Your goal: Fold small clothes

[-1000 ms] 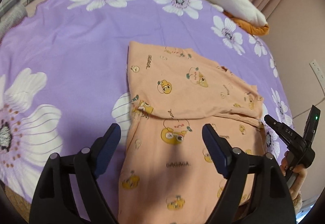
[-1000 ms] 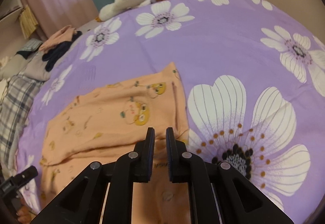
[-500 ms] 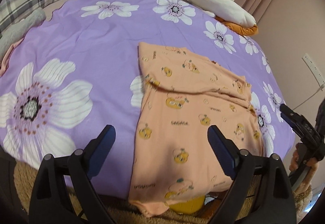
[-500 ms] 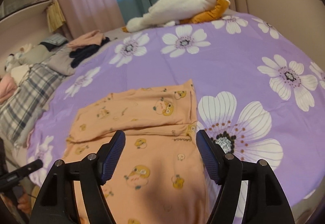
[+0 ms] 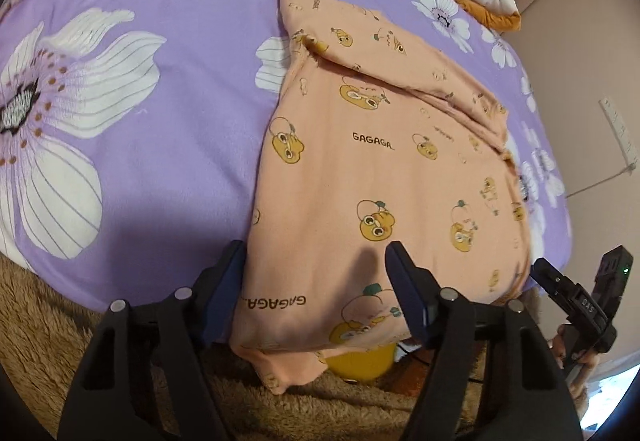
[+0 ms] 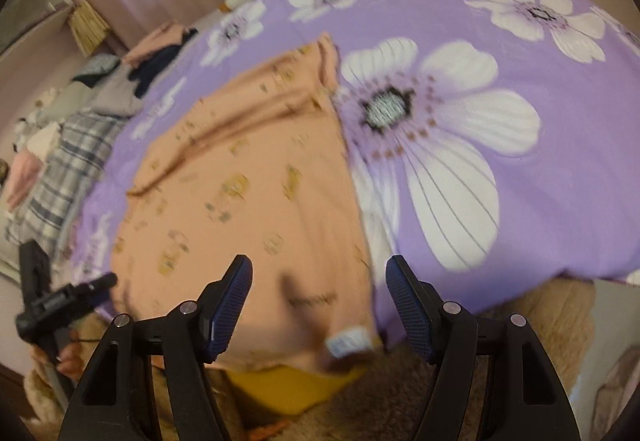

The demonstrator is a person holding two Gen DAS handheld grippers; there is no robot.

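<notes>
Peach garment draped over bed edge, between left tongs, closing

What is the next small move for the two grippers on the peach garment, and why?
Probably lower both onto the hanging hem and pinch its corners. The peach garment droops over the bed edge, top already folded down; the left gripper, jaws closing, and the right gripper, open, straddle that hem without gripping it.
</notes>
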